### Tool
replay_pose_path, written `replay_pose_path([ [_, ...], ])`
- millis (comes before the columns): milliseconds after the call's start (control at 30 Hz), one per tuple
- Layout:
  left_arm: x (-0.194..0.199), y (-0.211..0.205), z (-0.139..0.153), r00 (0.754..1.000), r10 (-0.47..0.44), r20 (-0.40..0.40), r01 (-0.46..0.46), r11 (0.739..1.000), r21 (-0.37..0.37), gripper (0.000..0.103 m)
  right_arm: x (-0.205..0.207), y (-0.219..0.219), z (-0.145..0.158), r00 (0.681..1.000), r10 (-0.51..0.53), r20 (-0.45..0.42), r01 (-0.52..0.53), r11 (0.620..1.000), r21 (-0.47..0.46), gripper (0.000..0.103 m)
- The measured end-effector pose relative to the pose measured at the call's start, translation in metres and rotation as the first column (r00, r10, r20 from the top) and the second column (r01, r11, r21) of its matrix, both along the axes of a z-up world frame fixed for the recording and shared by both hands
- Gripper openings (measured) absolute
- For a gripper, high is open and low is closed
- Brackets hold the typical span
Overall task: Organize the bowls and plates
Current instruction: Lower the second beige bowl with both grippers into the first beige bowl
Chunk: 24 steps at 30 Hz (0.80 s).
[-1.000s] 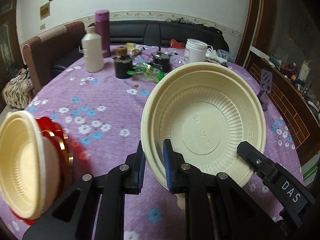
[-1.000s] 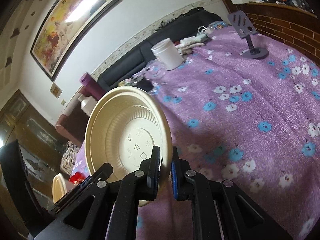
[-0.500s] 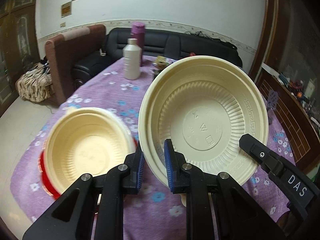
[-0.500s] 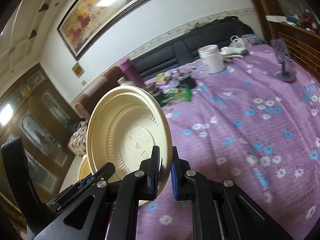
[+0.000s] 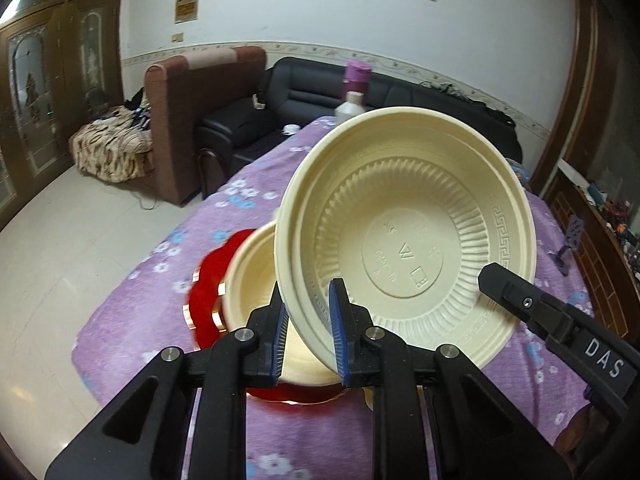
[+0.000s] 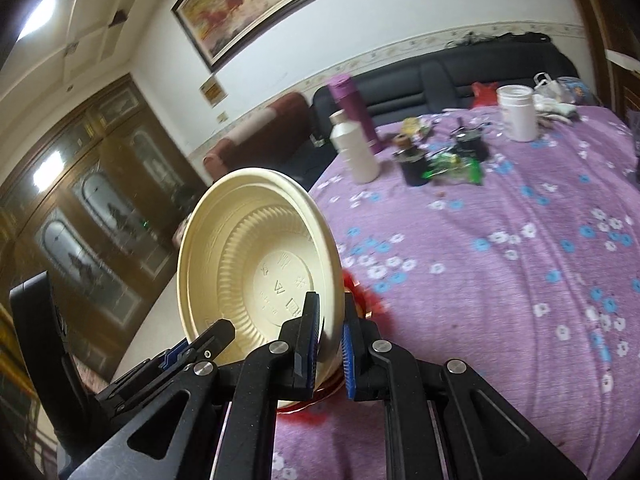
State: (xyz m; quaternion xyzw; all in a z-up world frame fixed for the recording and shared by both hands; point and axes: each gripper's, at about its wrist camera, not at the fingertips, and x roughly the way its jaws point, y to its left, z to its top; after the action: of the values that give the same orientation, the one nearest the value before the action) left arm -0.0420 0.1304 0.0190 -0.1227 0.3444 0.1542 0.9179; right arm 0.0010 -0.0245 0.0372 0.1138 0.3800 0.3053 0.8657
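Observation:
A cream ribbed bowl [image 5: 404, 236] hangs tilted in the air, its inside facing both cameras. My left gripper [image 5: 308, 332] is shut on its lower left rim. My right gripper [image 6: 330, 340] is shut on the opposite rim of the same bowl [image 6: 256, 276]. One right finger [image 5: 504, 288] shows at the bowl's right edge in the left wrist view. Just below and behind the held bowl, a second cream bowl [image 5: 252, 276] sits on a red plate [image 5: 208, 280] with a gold rim, near the table's corner. The held bowl hides most of it.
The purple flowered tablecloth [image 6: 500, 280] carries a white bottle [image 6: 356, 152], a purple flask [image 6: 352, 104], a white jar [image 6: 518, 112], dark cups [image 6: 414, 164] and a green wrapper [image 6: 456, 168] at the far side. A phone stand [image 5: 570, 248] is at the right. The table edge [image 5: 132, 280] drops to the floor on the left.
Both grippers have carried the cream bowl sideways and a little up, towards the red plate. The stacked bowl, earlier off to the left, now lies right under the held one.

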Motion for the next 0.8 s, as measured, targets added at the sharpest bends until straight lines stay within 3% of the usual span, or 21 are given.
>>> replay_pose_path([
  [233, -0.005, 0.021, -0.017, 0.998, 0.04, -0.043, -0.04, 0.999, -0.017, 0.018, 0.003, 0.031, -0.016, 0.997, 0.067, -0.047, -0.069, 0.997, -0.04, 0.01],
  [800, 0.0, 0.035, -0.035, 0.992, 0.049, -0.119, -0.054, 0.998, -0.037, 0.019, 0.017, 0.052, -0.036, 0.986, 0.107, -0.126, -0.12, 0.988, -0.096, 0.01],
])
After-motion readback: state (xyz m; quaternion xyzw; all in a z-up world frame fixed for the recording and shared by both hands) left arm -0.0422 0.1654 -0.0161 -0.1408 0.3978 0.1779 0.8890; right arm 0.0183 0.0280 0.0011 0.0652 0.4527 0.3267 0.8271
